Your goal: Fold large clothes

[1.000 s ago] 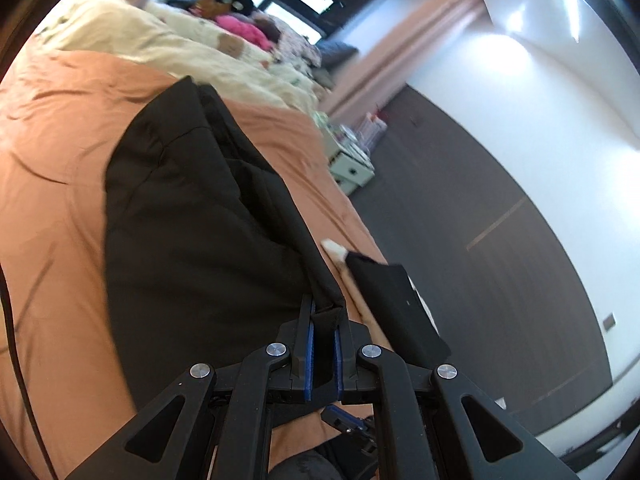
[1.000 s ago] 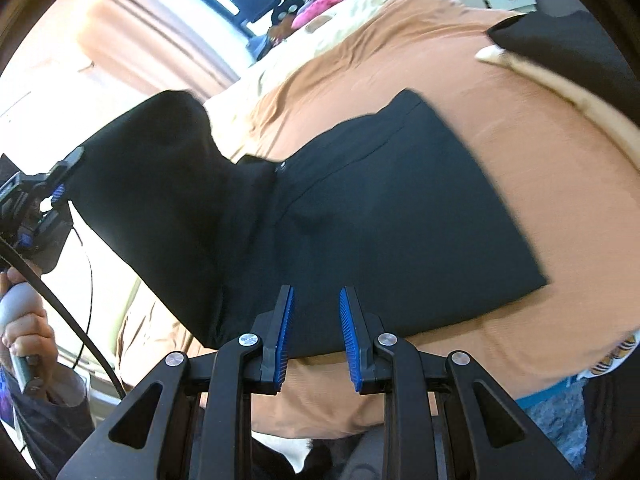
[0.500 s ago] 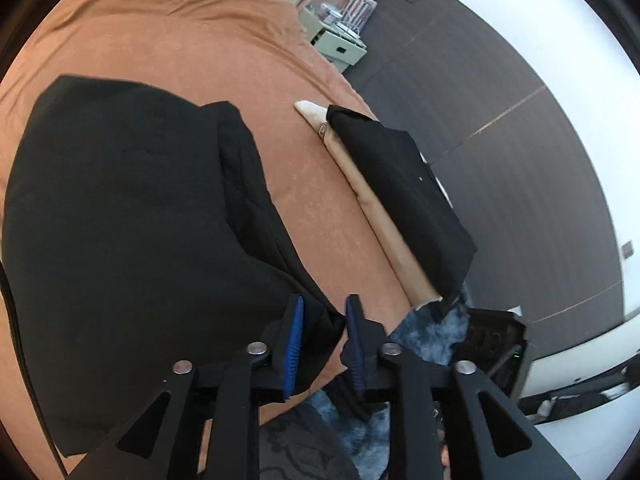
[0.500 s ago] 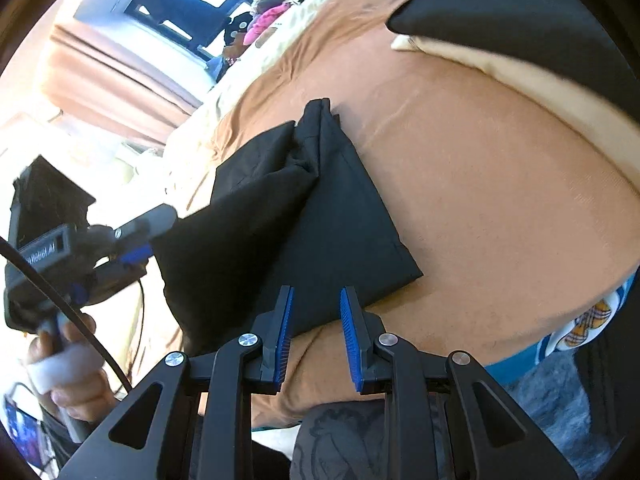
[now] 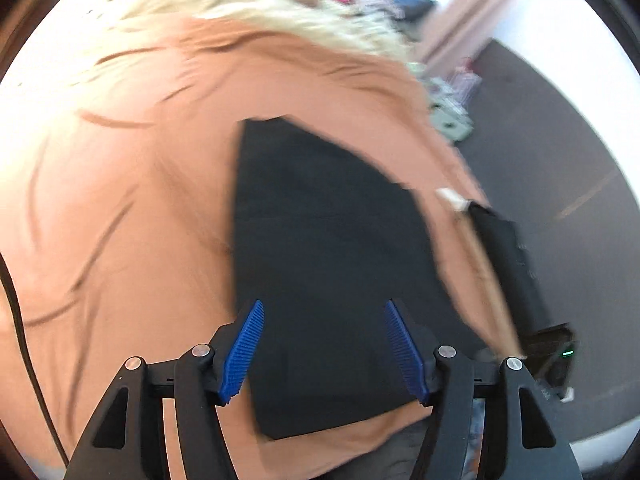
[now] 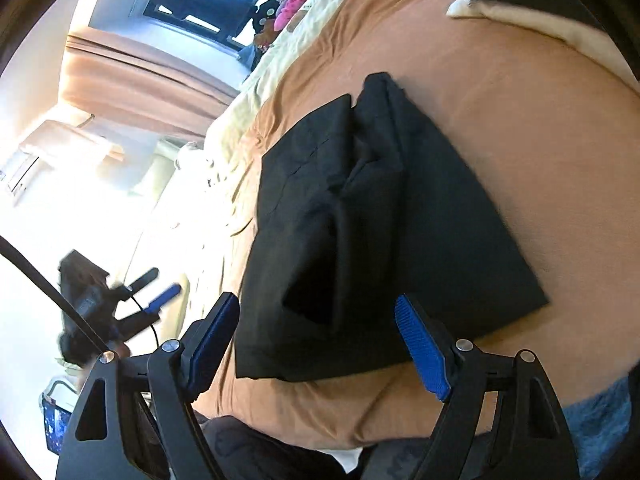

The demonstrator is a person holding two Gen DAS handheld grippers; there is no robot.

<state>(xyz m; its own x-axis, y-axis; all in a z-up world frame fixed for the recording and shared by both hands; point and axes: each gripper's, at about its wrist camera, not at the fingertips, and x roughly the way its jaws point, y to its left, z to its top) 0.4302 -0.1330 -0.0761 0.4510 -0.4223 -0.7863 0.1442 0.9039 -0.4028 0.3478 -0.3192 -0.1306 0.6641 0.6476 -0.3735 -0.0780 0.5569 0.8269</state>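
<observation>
Left wrist view: the left gripper (image 5: 324,348) hangs over the near end of the black folded garment (image 5: 332,248). Its jaws have just been opening and now stand wide apart, released, with nothing pinched between the blue pads (image 5: 242,354); the cloth shows in the gap, lying flat below them. The garment lies on the orange bedsheet (image 5: 132,208), close to the sheet's near edge. To the right of the garment, along the edge of the bed, a second dark folded piece (image 5: 508,264) rests on a cream one (image 5: 480,256). Beyond the garment, a pale yellow blanket (image 5: 256,0) is heaped at the far end of the bed. The picture is blurred, so finer folds cannot be made out.

Right wrist view: the right gripper (image 6: 320,344) also has its jaws spread wide, having just been opening, and grips nothing; its pads (image 6: 422,354) frame the garment's (image 6: 384,216) near edge without clearly pressing on it. The garment is folded into a rough rectangle with a raised, bunched fold running down its middle. Left of the garment, off the bed, the left gripper (image 6: 156,288) appears blurred, with its cable (image 6: 48,292) crossing in front. The dark and cream pile (image 6: 520,4) lies beyond the garment at the upper right.
</observation>
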